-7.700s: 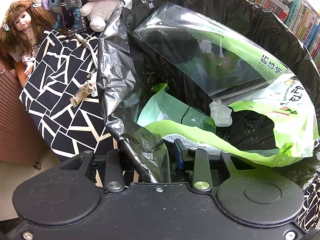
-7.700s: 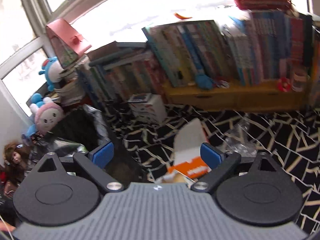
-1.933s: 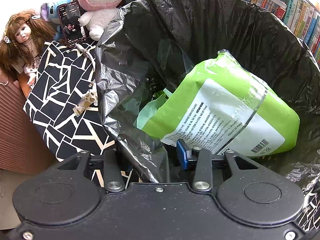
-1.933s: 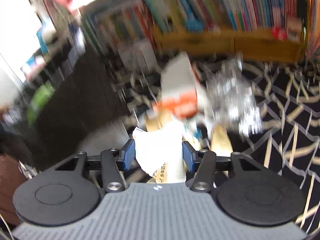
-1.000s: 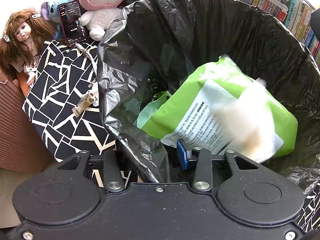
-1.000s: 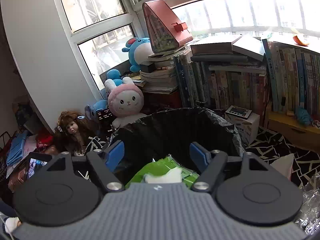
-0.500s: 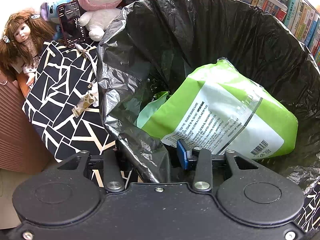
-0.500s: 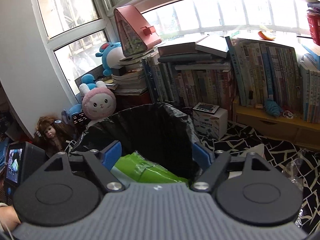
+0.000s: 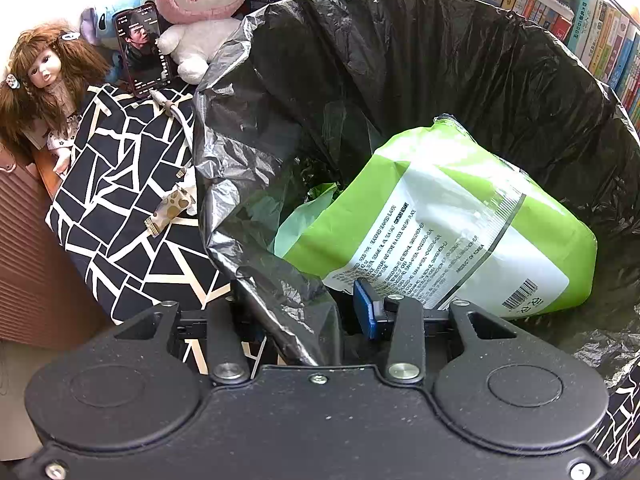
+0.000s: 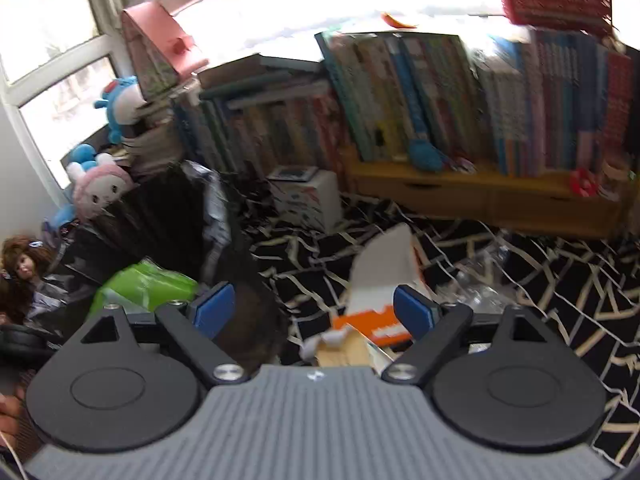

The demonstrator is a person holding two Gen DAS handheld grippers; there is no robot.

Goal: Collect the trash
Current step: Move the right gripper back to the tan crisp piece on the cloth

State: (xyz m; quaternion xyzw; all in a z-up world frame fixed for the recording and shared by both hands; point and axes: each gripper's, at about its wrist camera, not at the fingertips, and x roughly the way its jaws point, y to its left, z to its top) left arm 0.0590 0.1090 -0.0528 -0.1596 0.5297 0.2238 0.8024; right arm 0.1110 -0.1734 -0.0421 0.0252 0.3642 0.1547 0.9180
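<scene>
The right gripper (image 10: 310, 310) swung across toward the patterned cloth (image 10: 540, 292), its blue pads spread wide with nothing between them; the jaws had just been opening further, and the blur said it was travelling fast. Ahead of it and slightly to its right side sat the pile of leftover trash: a white and orange carton (image 10: 380, 280) tilted up on end, its long axis running away from the camera and leaning a little right. A bit of crumpled paper (image 10: 328, 340) and a brown cardboard piece (image 10: 344, 354) lay just under the gripper's nose, and crinkled clear plastic (image 10: 476, 284) sat just beside the carton, further right. The carton's lower end showed close beside the right pad, not centred, so by my reading the coming grab turned on shifting a touch right and squaring the jaws across the carton's short side.

The left gripper (image 9: 304, 312) was pinching the rim of the black bin bag (image 9: 400, 60), holding its mouth open. Inside lay 1 big green snack packet (image 9: 460, 220), tipped against the far-right wall. The bag stood off to the right gripper's left, so the right hand was plainly the nearer 1 for the pile, the left being tied up.
</scene>
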